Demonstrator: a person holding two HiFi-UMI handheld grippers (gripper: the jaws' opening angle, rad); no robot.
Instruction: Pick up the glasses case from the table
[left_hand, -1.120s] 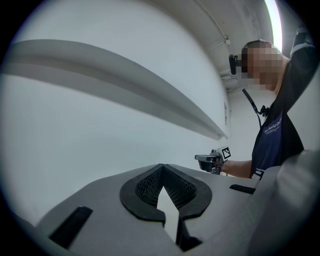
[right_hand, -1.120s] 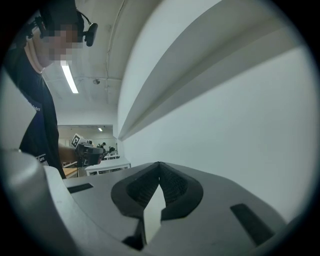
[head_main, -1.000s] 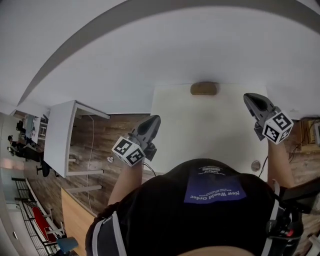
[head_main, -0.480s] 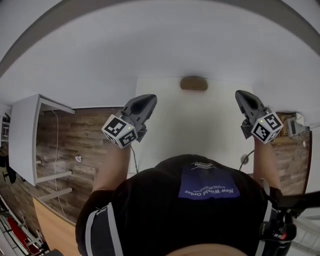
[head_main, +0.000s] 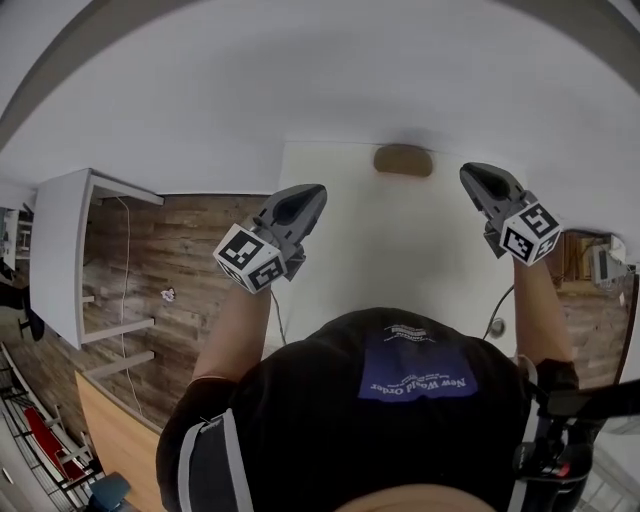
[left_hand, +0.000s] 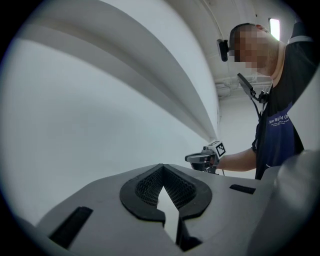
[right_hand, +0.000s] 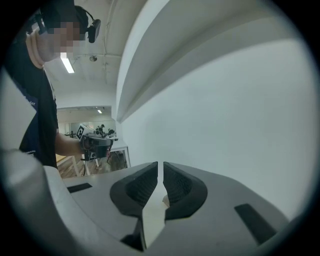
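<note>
The brown glasses case lies at the far edge of the white table, close to the wall. My left gripper hovers over the table's left edge, below and left of the case, jaws shut and empty. To the right of the case and a little nearer to me, my right gripper is held up, also shut with nothing in it. The left gripper view shows its tips meeting against the bare wall, with the right gripper beyond. The right gripper view shows closed jaws and the left gripper.
A white wall rises right behind the table. Wooden floor with a thin cable lies to the left, and beyond it another white desk. My torso in a dark shirt fills the bottom of the head view.
Both grippers have moved forward toward the table's far side. The right one has drawn in closer to the case, and the left one now reaches the table's left edge. The jaws stay shut.
</note>
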